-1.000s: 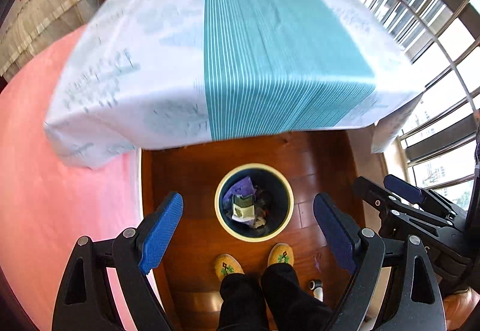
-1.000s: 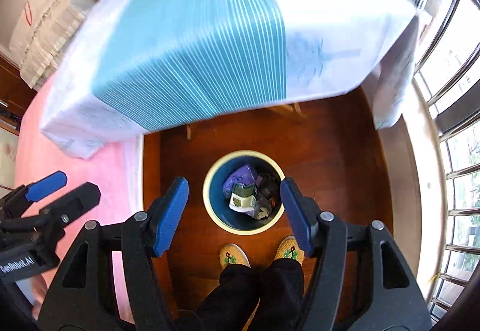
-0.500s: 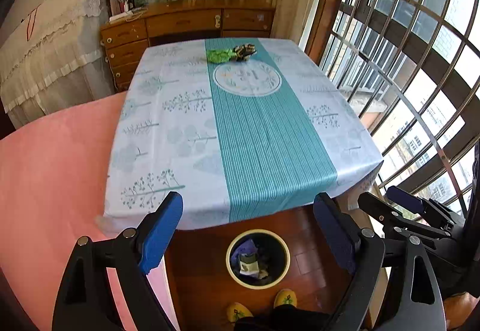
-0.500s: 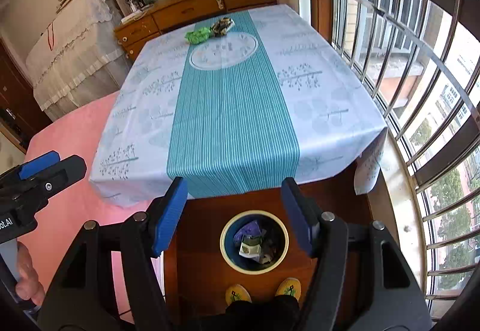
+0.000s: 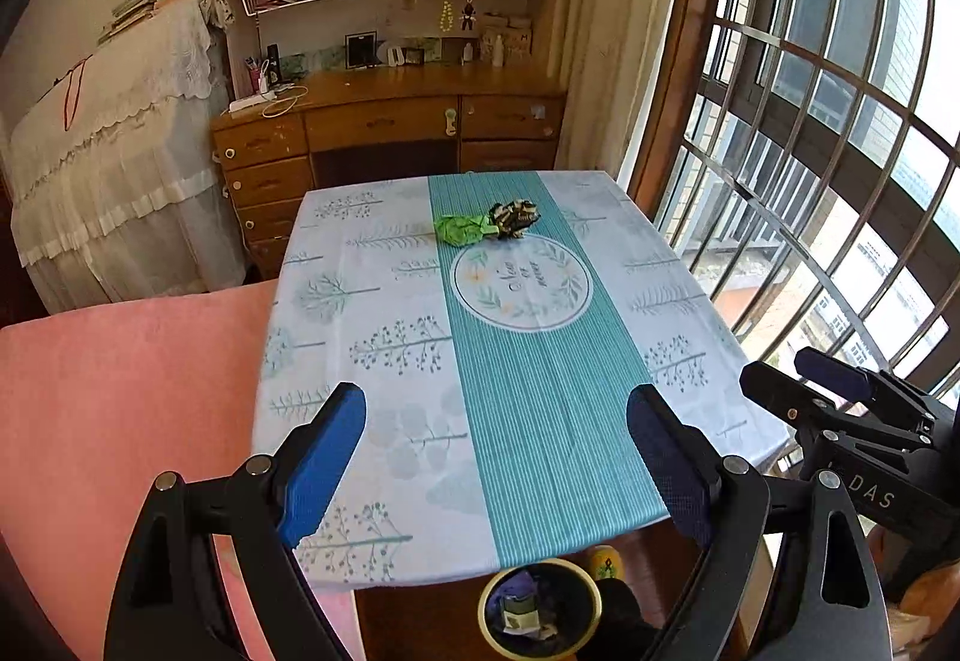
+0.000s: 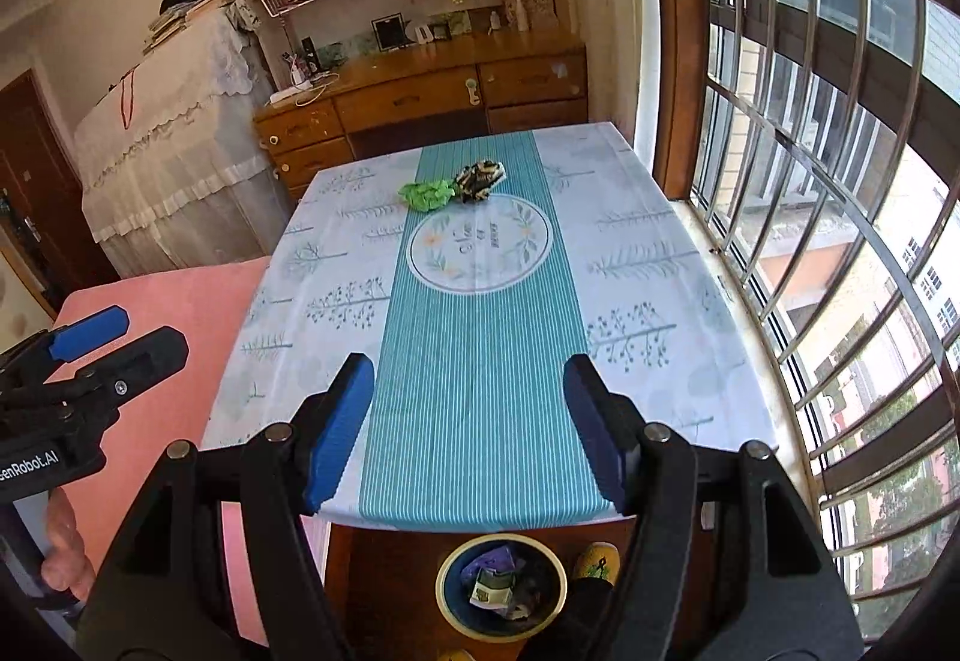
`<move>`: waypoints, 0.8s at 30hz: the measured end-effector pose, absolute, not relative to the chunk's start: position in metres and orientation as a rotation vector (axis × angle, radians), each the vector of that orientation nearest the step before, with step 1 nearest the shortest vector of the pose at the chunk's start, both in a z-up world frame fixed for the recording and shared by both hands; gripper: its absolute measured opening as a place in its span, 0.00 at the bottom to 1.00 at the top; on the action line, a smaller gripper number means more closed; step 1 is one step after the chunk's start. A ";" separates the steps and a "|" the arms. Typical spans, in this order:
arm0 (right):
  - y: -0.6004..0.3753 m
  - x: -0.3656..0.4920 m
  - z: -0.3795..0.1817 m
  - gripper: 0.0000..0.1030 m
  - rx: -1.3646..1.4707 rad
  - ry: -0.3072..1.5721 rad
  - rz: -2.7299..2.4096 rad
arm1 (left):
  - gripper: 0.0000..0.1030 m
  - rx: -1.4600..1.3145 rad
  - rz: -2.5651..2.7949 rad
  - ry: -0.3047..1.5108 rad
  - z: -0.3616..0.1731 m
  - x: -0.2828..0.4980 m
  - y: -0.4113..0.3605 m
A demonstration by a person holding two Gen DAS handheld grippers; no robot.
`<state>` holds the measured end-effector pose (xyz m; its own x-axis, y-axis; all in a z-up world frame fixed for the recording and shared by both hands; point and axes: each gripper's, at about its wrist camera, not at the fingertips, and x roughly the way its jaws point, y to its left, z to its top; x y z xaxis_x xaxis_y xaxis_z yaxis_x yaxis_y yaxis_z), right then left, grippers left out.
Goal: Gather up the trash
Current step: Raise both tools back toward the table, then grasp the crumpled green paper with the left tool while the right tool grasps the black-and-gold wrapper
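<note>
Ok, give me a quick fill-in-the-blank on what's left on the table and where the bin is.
1. The number of trash pieces left on the table is ____.
2. The crumpled green wrapper lies on the ____ stripe of the cloth.
3. The bin stands on the ____, at the table's near edge.
4. Both the left gripper and the right gripper are ____.

Missing words: two; teal; floor; open

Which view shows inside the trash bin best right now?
The right wrist view: the trash bin shows its whole rim and the wrappers inside, below the table edge. In the left wrist view the bin sits lower, cut off by the frame's bottom.
</note>
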<state>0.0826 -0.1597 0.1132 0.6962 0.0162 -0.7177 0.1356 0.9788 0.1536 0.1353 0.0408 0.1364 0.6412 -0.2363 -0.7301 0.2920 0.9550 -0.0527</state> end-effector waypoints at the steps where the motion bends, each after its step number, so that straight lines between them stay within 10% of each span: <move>1: -0.164 0.100 0.115 0.62 0.197 0.799 -0.055 | 0.87 0.067 -0.293 0.821 0.137 0.150 0.038; 24: -0.272 0.553 -0.077 0.67 0.223 1.106 0.175 | 0.87 -0.150 0.012 1.081 -0.040 0.572 -0.056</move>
